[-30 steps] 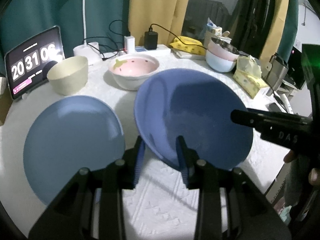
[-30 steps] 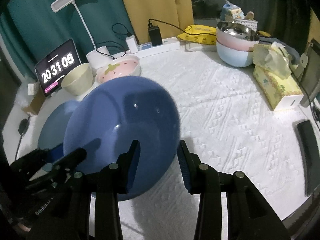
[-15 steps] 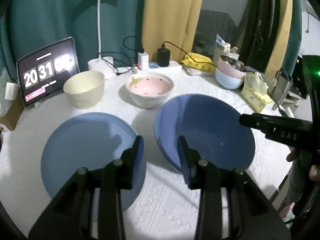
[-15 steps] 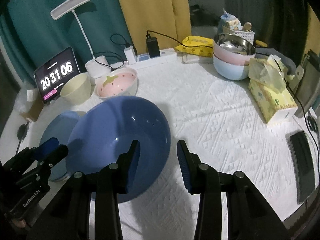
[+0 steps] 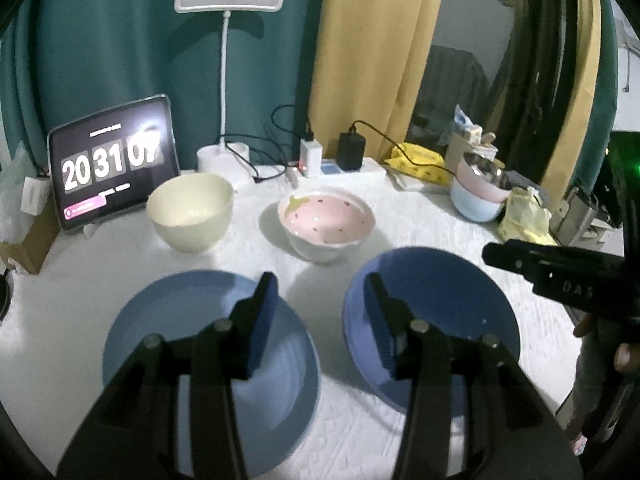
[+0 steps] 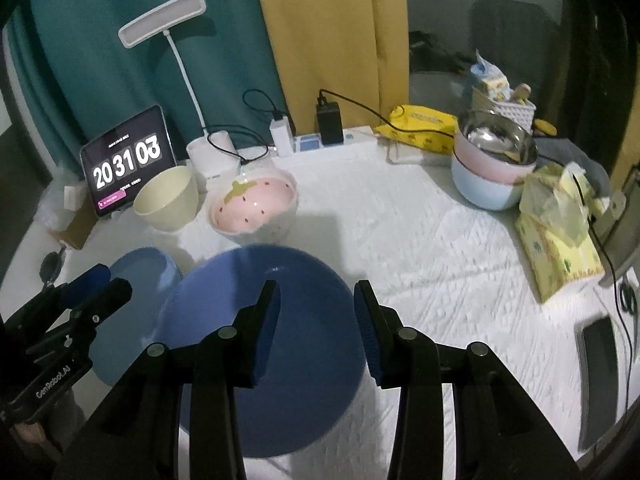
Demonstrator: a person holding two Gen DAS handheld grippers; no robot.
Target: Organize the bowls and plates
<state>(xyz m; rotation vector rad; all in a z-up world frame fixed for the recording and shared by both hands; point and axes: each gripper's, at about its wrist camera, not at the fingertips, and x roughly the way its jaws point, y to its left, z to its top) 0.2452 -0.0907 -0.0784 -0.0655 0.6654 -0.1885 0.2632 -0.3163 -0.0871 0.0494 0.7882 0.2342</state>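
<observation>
Left gripper: the left gripper [image 5: 320,312] is hovering above the worktop with its jaws opening and nothing between them; its blue pads [image 5: 264,320] are framing the gap between the two blue dishes.
Right gripper: the right gripper [image 6: 316,320] is hanging over the dark blue plate with its fingers spread apart and gripping nothing.
Dark blue plate: the dark blue plate [image 6: 280,360] is lying flat on the worktop [image 6: 440,280] at the near edge, free of both grippers.
Light blue plate: the light blue plate [image 5: 180,340] is resting just beside the dark one on its left; from the right wrist view their rims are seeming to overlap, though whether they are touching cannot be told.
Pink bowl: the pink strawberry bowl [image 5: 326,222] is sitting upright farther back, behind the gap between the plates.
Cream bowl: the cream bowl [image 5: 190,210] is standing near the pink bowl, to its left, apart from it.
Stacked bowls: a metal bowl nested in a pink and a pale blue bowl [image 6: 492,172] is standing well apart at the far right.
Tissue pack: a yellow tissue pack [image 6: 560,240] is lying just beside that stack.
Far edge: a tablet clock [image 5: 112,164], a white desk lamp [image 5: 228,0] and a power strip [image 6: 332,140] with chargers are lining the back, in front of teal and yellow curtains.
</observation>
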